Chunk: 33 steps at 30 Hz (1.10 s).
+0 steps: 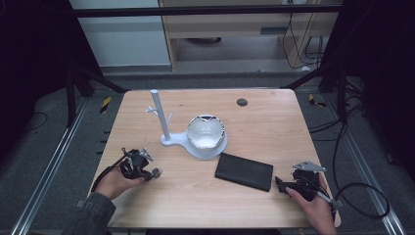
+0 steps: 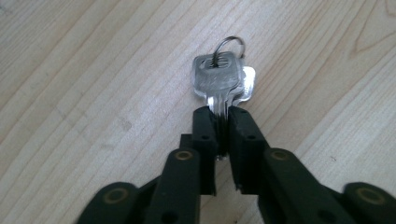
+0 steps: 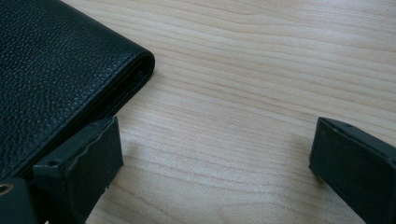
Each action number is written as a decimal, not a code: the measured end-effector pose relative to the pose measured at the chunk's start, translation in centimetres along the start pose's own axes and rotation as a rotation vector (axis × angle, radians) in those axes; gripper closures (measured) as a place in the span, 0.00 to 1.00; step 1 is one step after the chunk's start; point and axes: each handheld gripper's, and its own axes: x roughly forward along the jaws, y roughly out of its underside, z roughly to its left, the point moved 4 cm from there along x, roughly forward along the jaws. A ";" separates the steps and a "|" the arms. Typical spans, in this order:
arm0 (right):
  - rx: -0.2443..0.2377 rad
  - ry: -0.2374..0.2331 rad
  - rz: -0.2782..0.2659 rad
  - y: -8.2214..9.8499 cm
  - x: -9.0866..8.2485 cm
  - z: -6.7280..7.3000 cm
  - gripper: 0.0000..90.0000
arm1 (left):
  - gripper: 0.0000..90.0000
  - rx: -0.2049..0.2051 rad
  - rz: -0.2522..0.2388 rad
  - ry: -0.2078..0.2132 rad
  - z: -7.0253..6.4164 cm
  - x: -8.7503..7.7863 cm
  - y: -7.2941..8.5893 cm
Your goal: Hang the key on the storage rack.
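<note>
A pale wooden worktop [image 1: 264, 122] stands on grey floor between dark frame posts, with cabinets at the far side. At its near left, the left hand-held gripper [image 2: 223, 122] is clamped on the blades of silver keys [image 2: 219, 81] joined by a ring, their heads sticking out beyond the jaws. Farther in stand a white stand [image 1: 161, 117] and a white bowl [image 1: 206, 131]. A black leather wallet [image 3: 51, 70] lies flat near right of centre; the right hand-held gripper [image 3: 215, 154], jaws spread wide, sits just beside its corner.
</note>
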 end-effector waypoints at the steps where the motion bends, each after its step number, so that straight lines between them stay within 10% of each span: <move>1: 0.000 0.000 0.000 0.0 0.0 0.0 0.03 | 0.92 0.005 0.002 -0.006 0.0 0.0 0.0; 19: -0.001 -0.006 0.000 0.0 0.0 0.1 0.03 | 0.92 0.020 0.046 -0.012 -0.6 -0.4 0.6; 28: -0.004 -0.008 0.000 0.0 0.0 0.1 0.03 | 0.76 0.037 0.052 -0.026 -0.4 -0.1 0.1; 33: -0.005 -0.010 0.000 0.0 0.0 0.1 0.03 | 0.88 0.050 0.070 -0.001 -0.4 -0.1 0.0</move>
